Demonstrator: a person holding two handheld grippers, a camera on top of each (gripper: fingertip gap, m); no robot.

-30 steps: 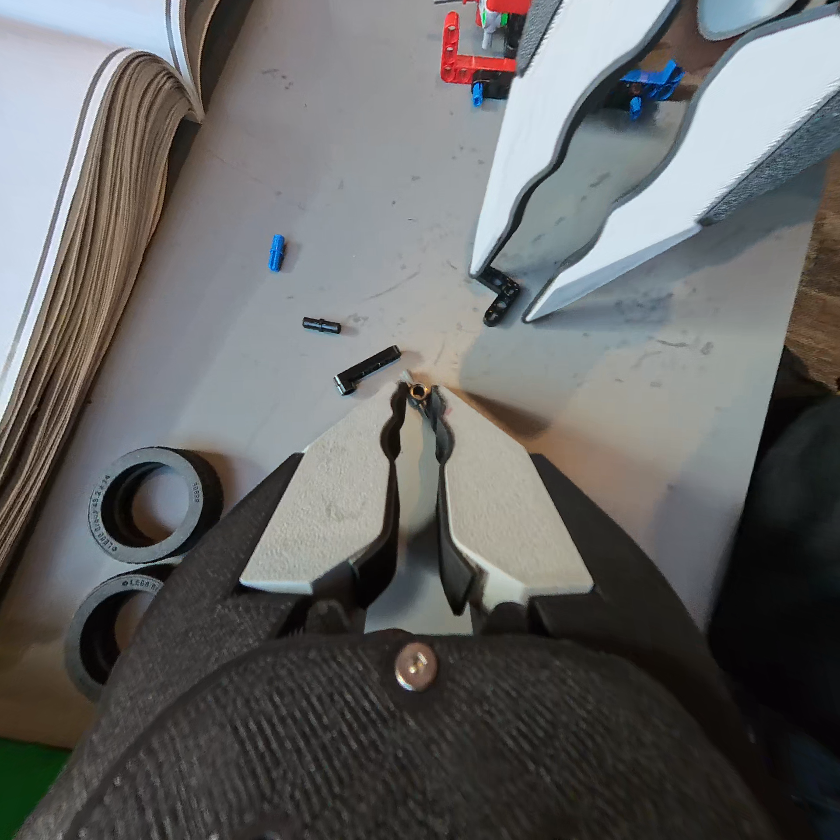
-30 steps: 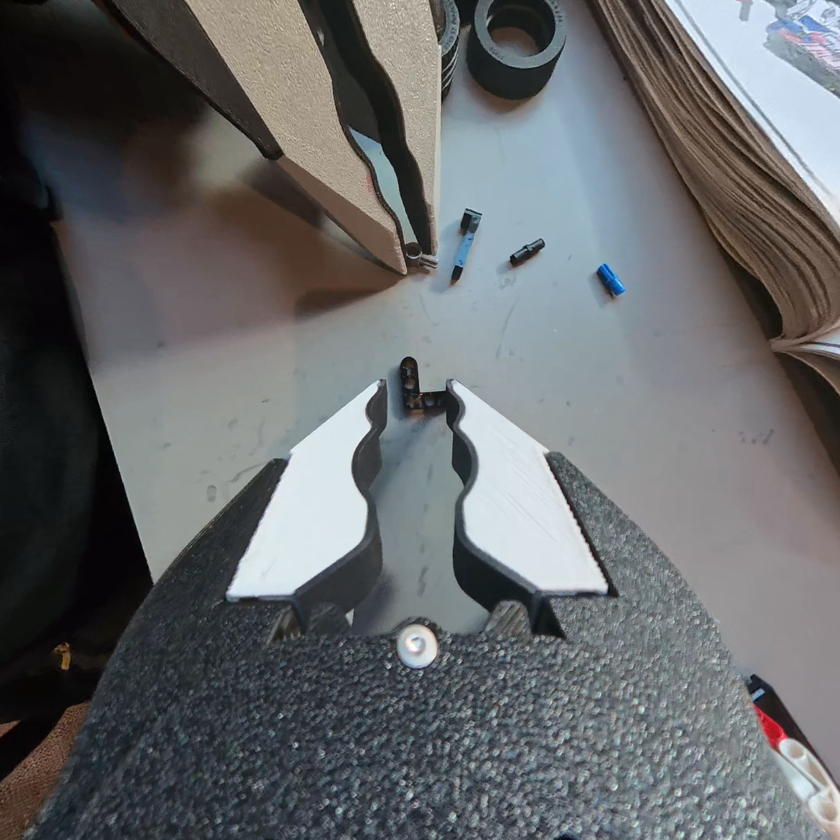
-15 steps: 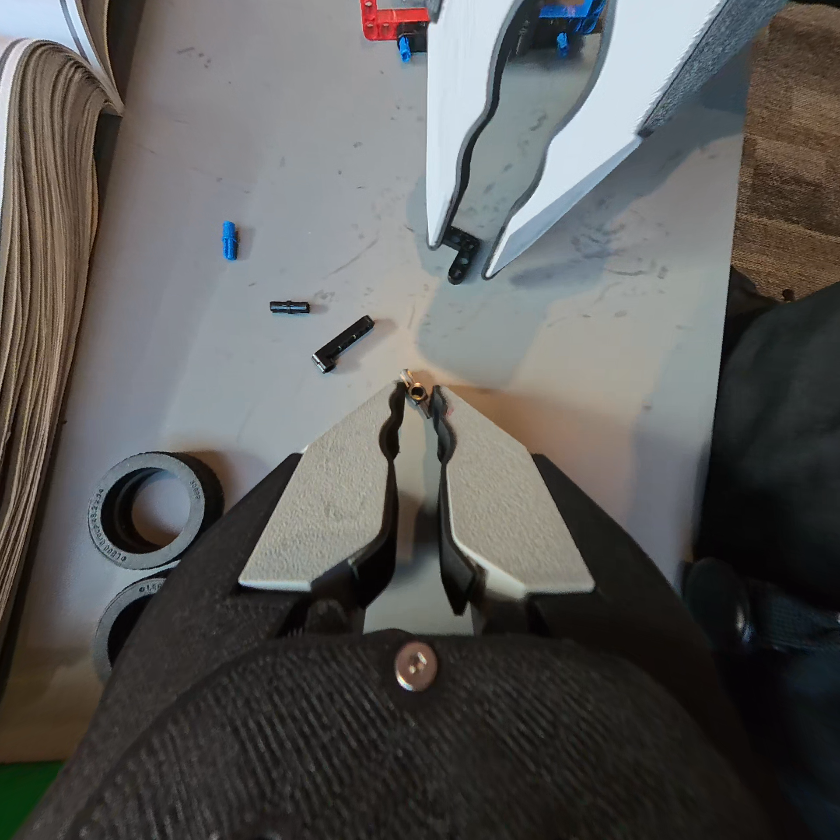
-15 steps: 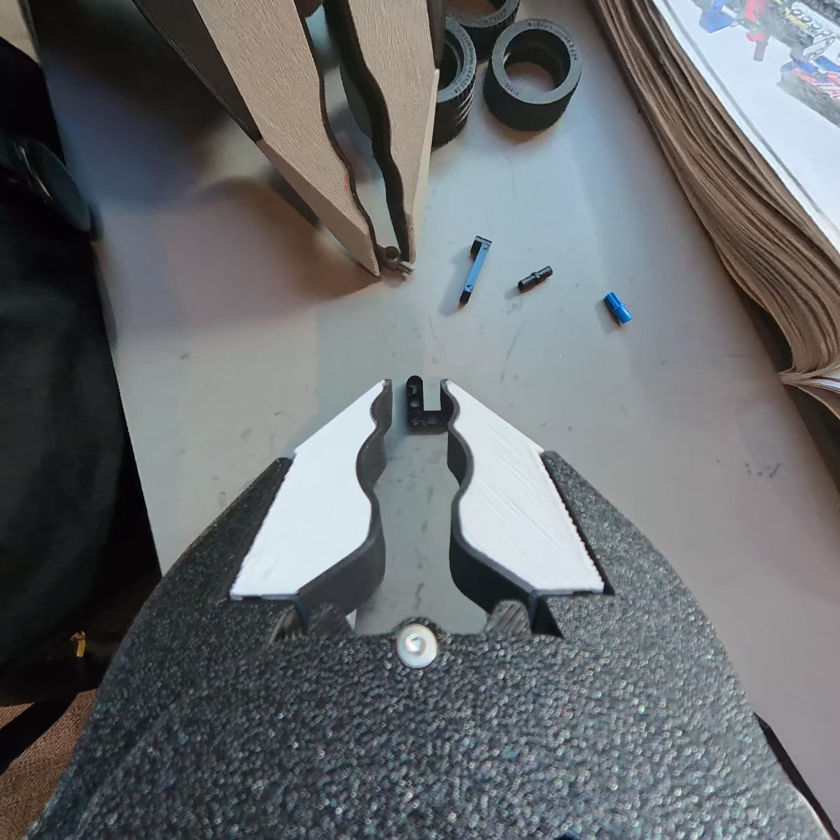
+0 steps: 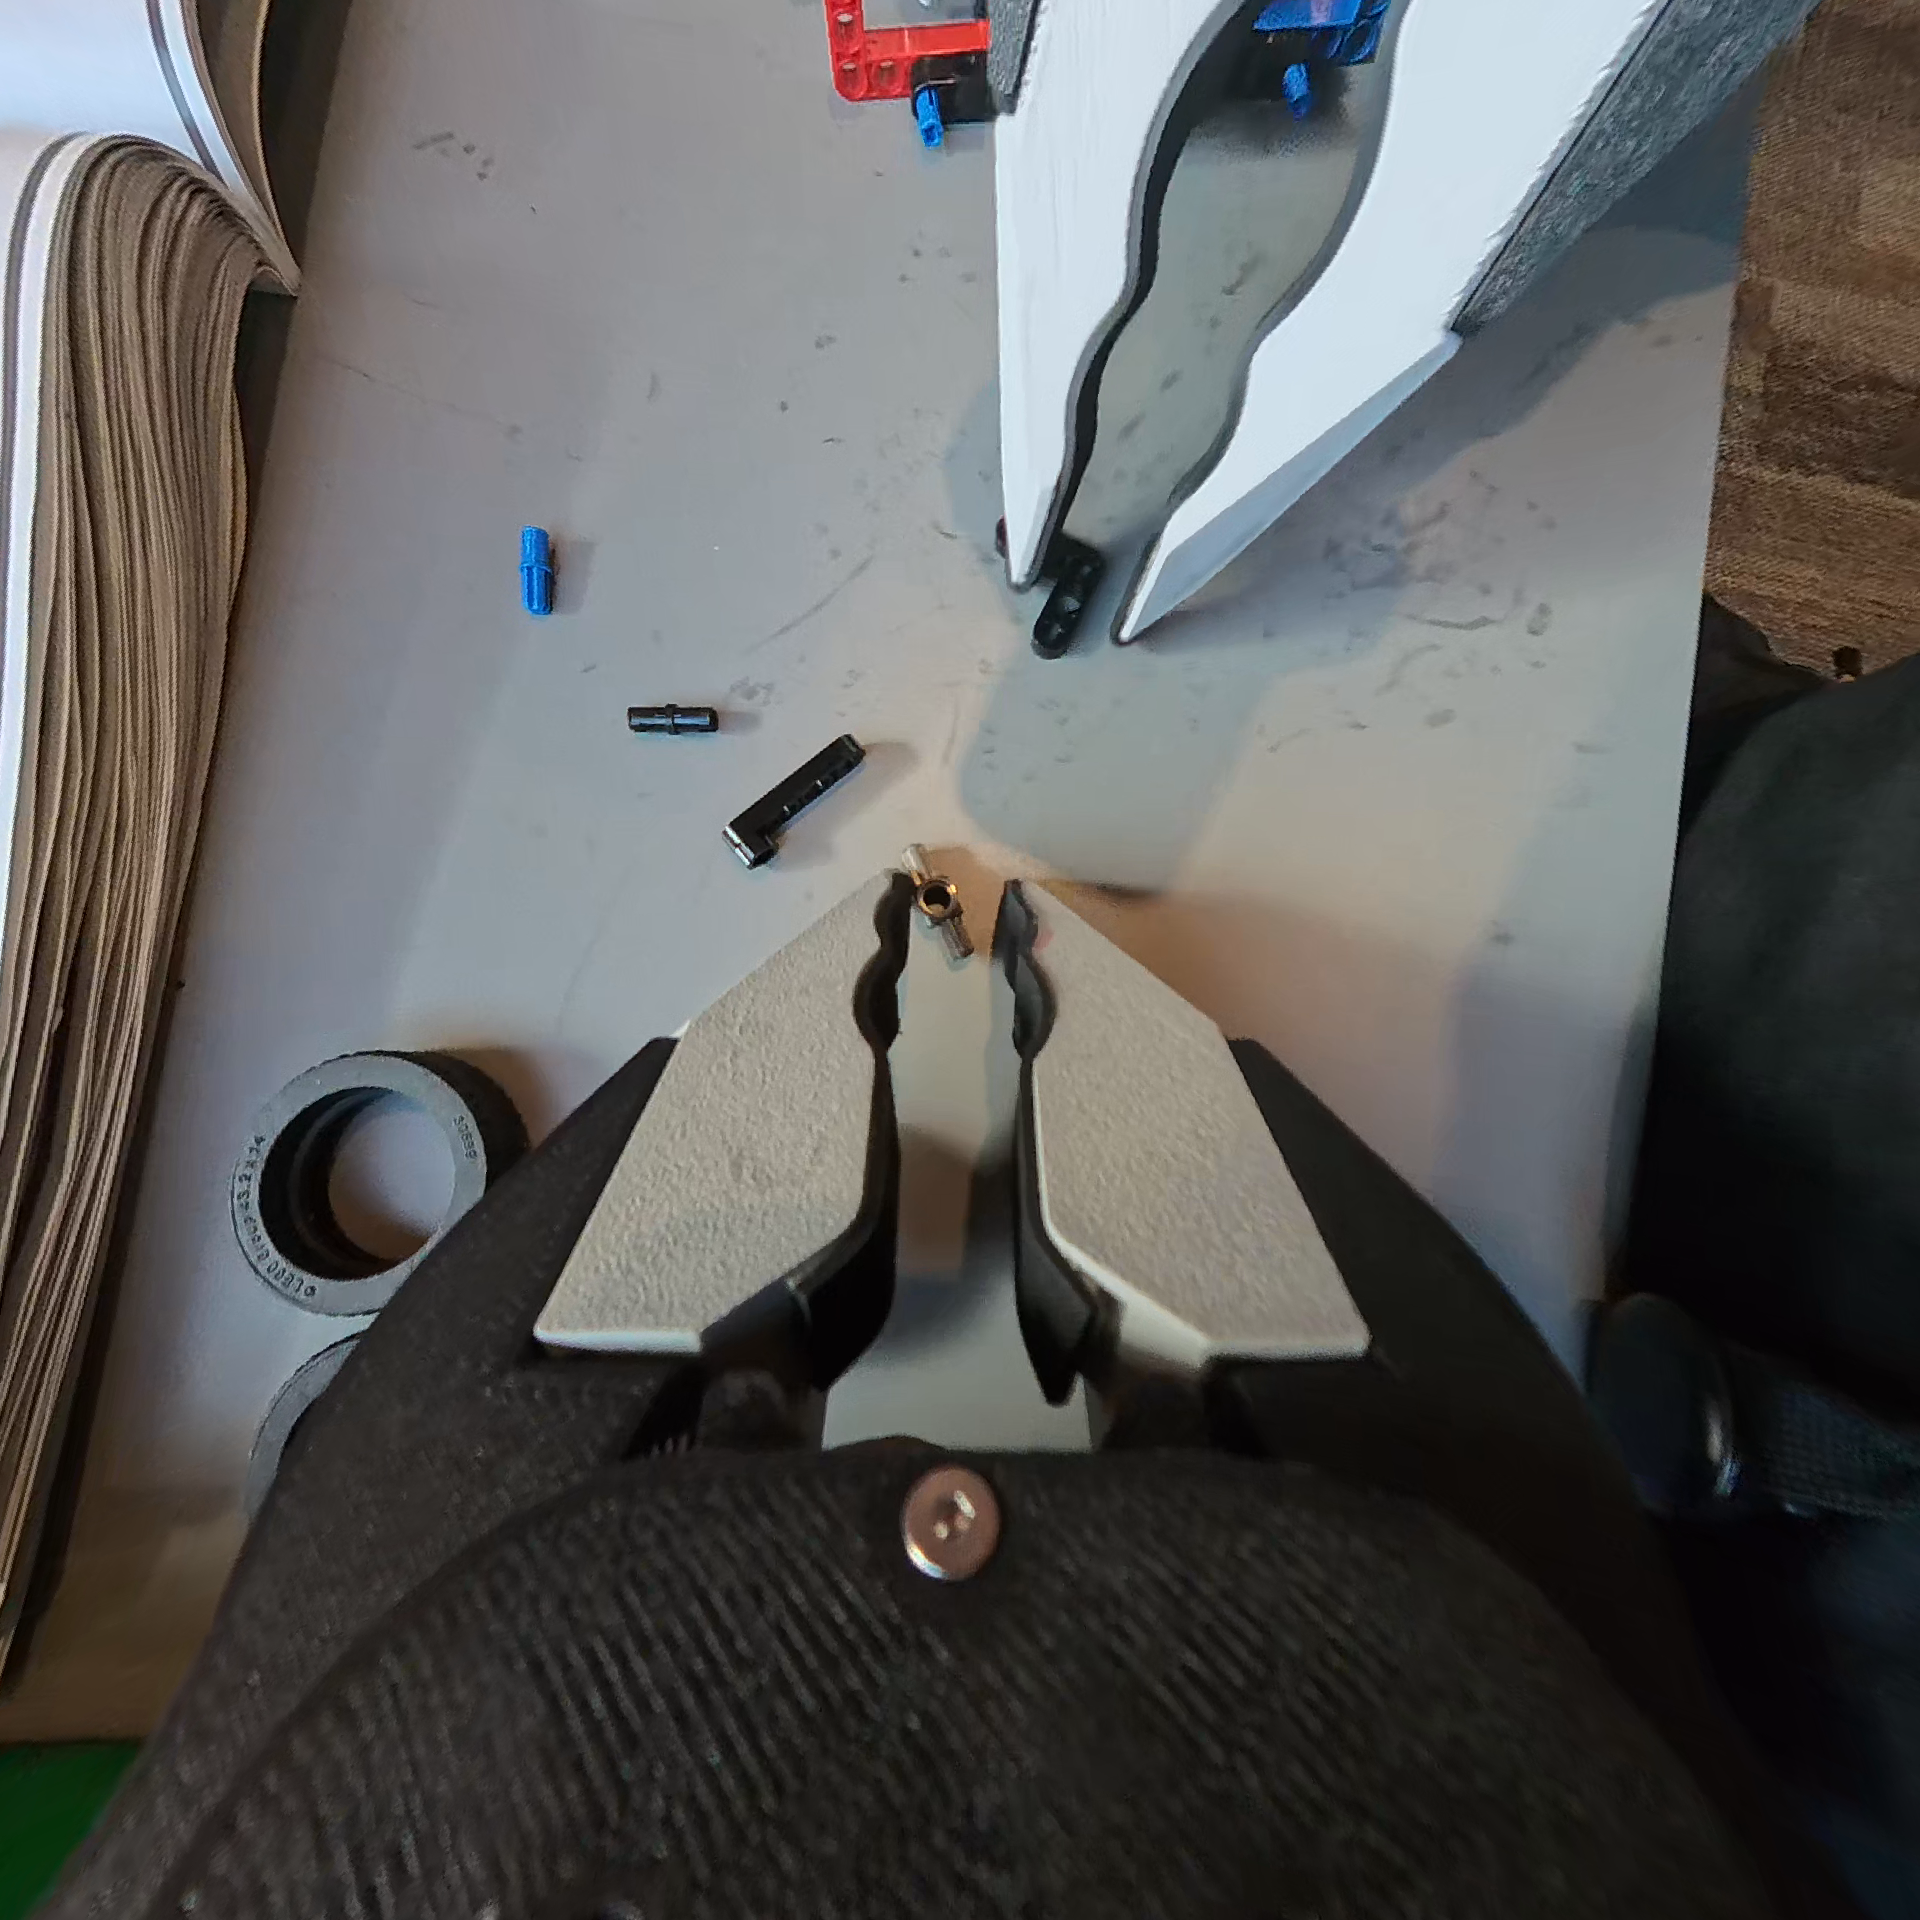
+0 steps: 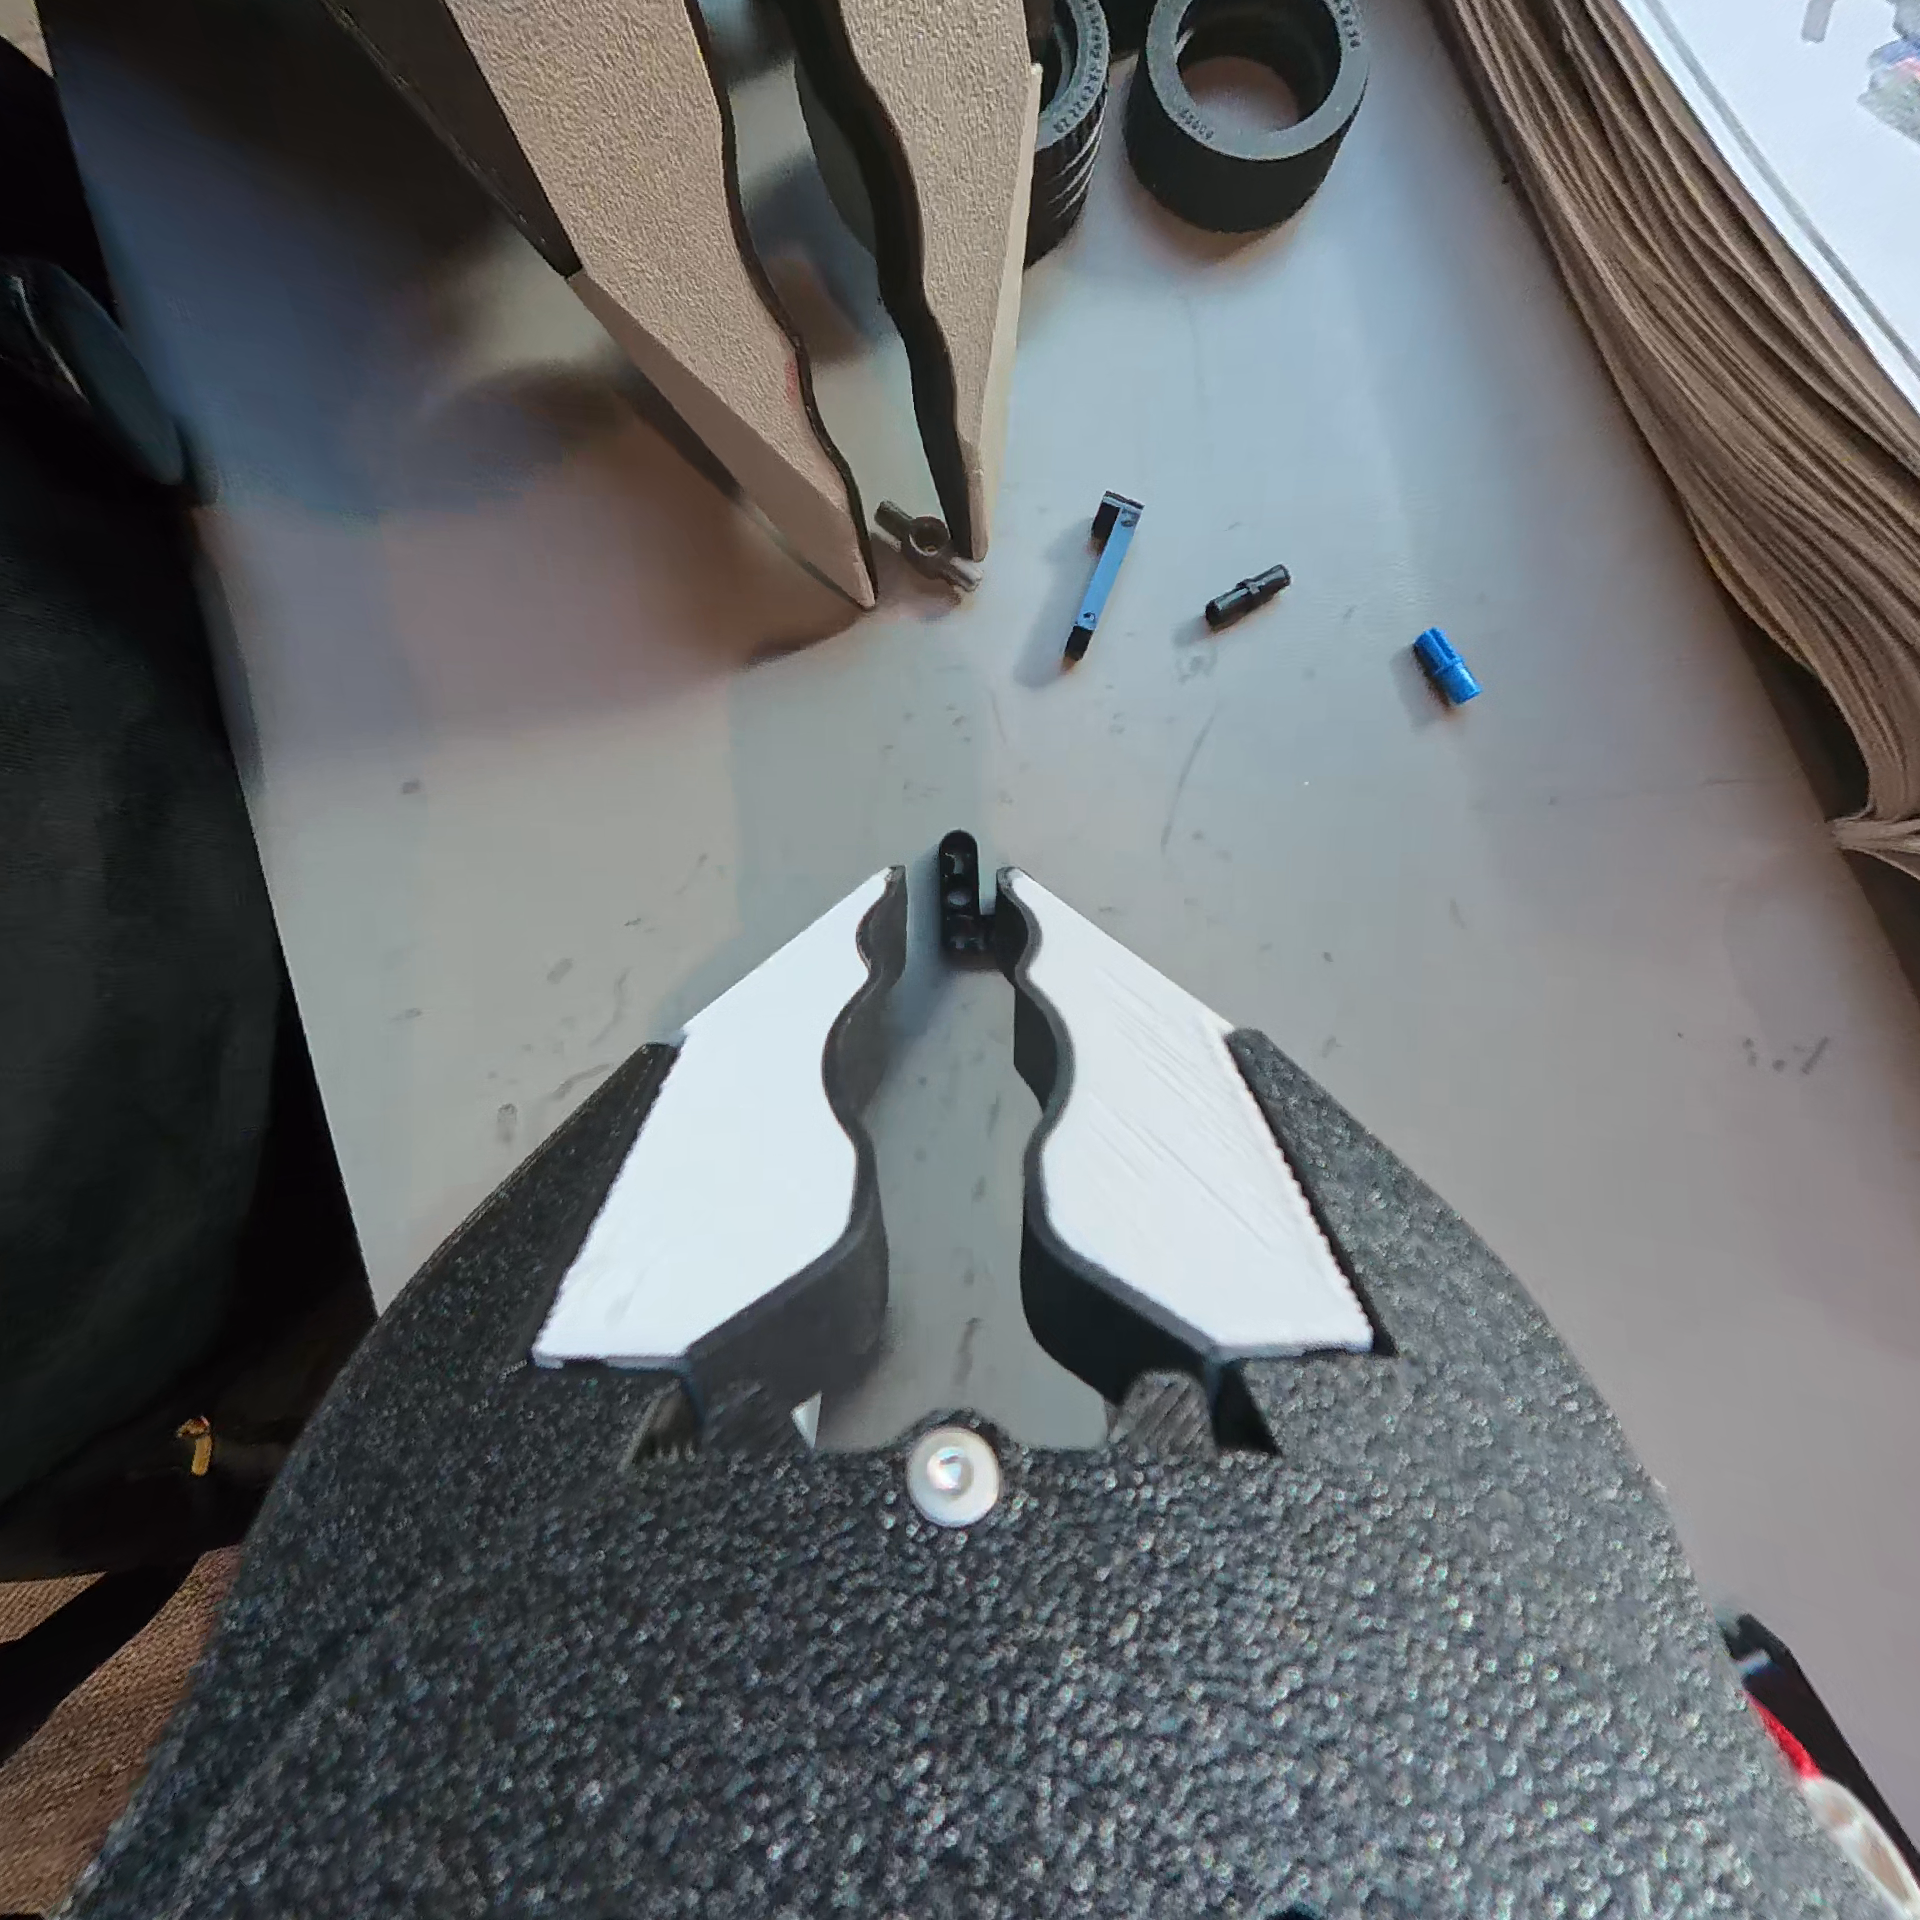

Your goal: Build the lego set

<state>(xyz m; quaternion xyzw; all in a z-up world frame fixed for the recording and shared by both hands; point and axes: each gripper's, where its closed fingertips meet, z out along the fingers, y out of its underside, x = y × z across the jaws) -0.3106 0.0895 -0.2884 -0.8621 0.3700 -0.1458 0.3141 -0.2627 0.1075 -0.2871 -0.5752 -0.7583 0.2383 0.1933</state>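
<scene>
Since the earlier frame, left tool (image 5: pixel 951 902) has parted: its jaws now stand apart around the small grey connector with a cross pin (image 5: pixel 938 900), which touches the left finger only. Left wrist view: black thin liftarm (image 5: pixel 795 802), black pin (image 5: pixel 672 720) and blue pin (image 5: pixel 537 572) lie apart on the grey tabletop (image 5: pixel 644 395); black rubber tyres (image 5: pixel 358 1184) sit beside an open instruction book (image 5: pixel 94 623). Right wrist view: right tool (image 6: pixel 948 894) is narrowed on the black L-shaped liftarm (image 6: pixel 961 899); whether it is clamped, I cannot tell.
</scene>
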